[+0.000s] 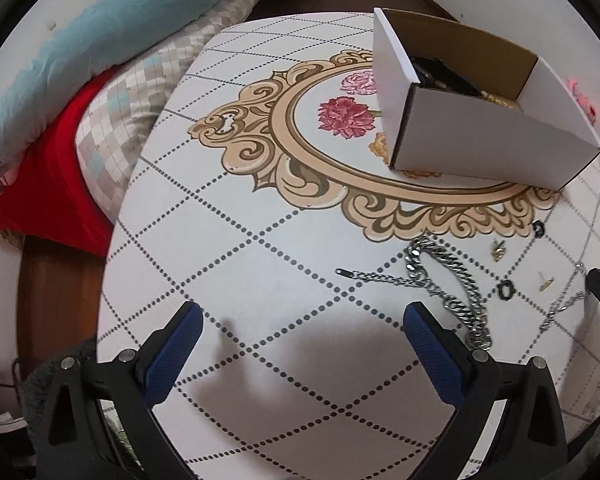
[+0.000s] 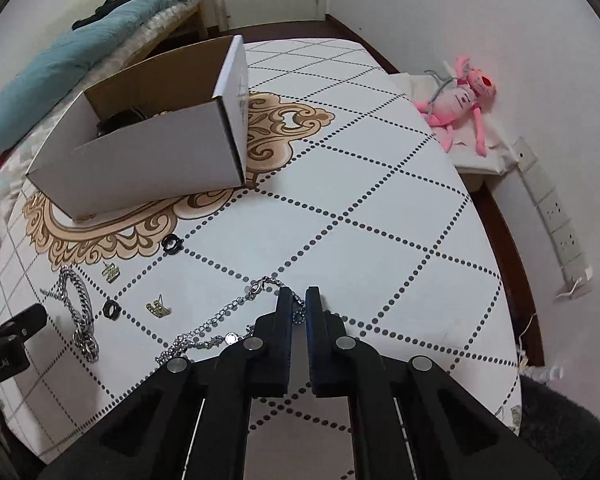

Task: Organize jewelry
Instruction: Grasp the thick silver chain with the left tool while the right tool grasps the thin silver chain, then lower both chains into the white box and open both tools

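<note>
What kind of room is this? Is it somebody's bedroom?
Probably a bedroom. A bed with a teal blanket stands beside the patterned table, and a pink stuffed toy lies by the wall. Jewelry sits near a cardboard box.

A white tabletop (image 1: 260, 280) printed with a dotted diamond grid and a tan scrolled medallion (image 1: 300, 152) with red and pink flowers is filling both views. A bed is lying just beside the table, carrying a teal duvet (image 1: 100, 40), a checked cover (image 1: 140, 92) and a red sheet (image 1: 52, 184). A pink plush toy (image 2: 464, 100) is resting on a white ledge (image 2: 480, 160) against the wall. A white power strip (image 2: 556, 216) is running along the wall.
</note>
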`<action>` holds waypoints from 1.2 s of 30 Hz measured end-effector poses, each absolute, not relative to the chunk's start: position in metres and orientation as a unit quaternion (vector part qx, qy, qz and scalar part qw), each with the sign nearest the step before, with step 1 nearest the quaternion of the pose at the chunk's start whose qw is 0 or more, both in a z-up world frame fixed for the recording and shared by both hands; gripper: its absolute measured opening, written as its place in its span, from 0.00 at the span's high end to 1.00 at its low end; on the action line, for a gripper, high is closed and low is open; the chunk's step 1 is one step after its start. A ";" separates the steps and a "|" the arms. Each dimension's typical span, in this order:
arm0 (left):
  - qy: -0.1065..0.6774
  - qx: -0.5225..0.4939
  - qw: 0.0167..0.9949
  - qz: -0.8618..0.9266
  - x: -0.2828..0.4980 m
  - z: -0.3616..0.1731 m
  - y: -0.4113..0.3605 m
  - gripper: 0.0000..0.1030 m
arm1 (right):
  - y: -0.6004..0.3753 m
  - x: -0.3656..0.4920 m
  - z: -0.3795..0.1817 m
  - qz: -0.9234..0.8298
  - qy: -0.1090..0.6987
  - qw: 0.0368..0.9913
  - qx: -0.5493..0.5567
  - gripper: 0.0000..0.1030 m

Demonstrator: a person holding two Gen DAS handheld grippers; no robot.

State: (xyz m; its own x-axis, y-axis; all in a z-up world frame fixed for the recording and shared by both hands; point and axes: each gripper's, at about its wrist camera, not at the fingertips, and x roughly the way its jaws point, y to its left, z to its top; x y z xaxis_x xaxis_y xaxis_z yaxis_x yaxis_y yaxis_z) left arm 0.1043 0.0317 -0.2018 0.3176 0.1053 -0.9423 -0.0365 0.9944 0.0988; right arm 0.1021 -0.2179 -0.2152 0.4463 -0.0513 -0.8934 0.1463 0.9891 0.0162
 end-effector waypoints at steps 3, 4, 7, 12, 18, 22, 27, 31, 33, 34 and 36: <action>0.581 0.007 0.814 0.019 0.104 -0.198 0.034 0.12 | -0.226 0.098 -0.200 -0.046 0.510 0.855 0.079 1.00; 0.581 0.002 0.813 0.011 0.105 -0.197 0.032 0.18 | -0.228 0.096 -0.195 -0.045 0.504 0.858 0.090 1.00; 0.585 0.001 0.811 -0.013 0.102 -0.195 0.022 0.20 | -0.231 0.093 -0.181 -0.030 0.491 0.863 0.112 1.00; 0.588 0.017 0.807 -0.050 0.091 -0.195 -0.007 0.20 | -0.235 0.091 -0.177 -0.019 0.491 0.862 0.126 1.00; 0.587 0.053 0.806 -0.059 0.087 -0.208 -0.036 0.29 | -0.249 0.088 -0.187 -0.022 0.498 0.855 0.147 1.00; 0.574 0.062 0.812 -0.088 0.087 -0.201 -0.047 0.88 | -0.258 0.083 -0.189 -0.022 0.496 0.851 0.170 1.00; 0.576 0.060 0.810 -0.094 0.090 -0.194 -0.044 0.92 | -0.272 0.086 -0.195 0.011 0.504 0.831 0.235 1.00; 0.569 0.042 0.816 -0.090 0.090 -0.186 -0.028 0.94 | -0.275 0.094 -0.204 0.014 0.522 0.816 0.249 0.97; 0.564 0.031 0.821 -0.085 0.086 -0.181 -0.021 0.94 | -0.269 0.098 -0.206 0.003 0.527 0.821 0.219 0.69; 0.563 0.024 0.822 -0.085 0.084 -0.180 -0.017 0.94 | -0.263 0.101 -0.206 -0.003 0.530 0.826 0.193 0.61; 0.563 0.011 0.822 -0.083 0.079 -0.181 -0.010 0.94 | -0.256 0.105 -0.208 -0.006 0.535 0.829 0.164 0.52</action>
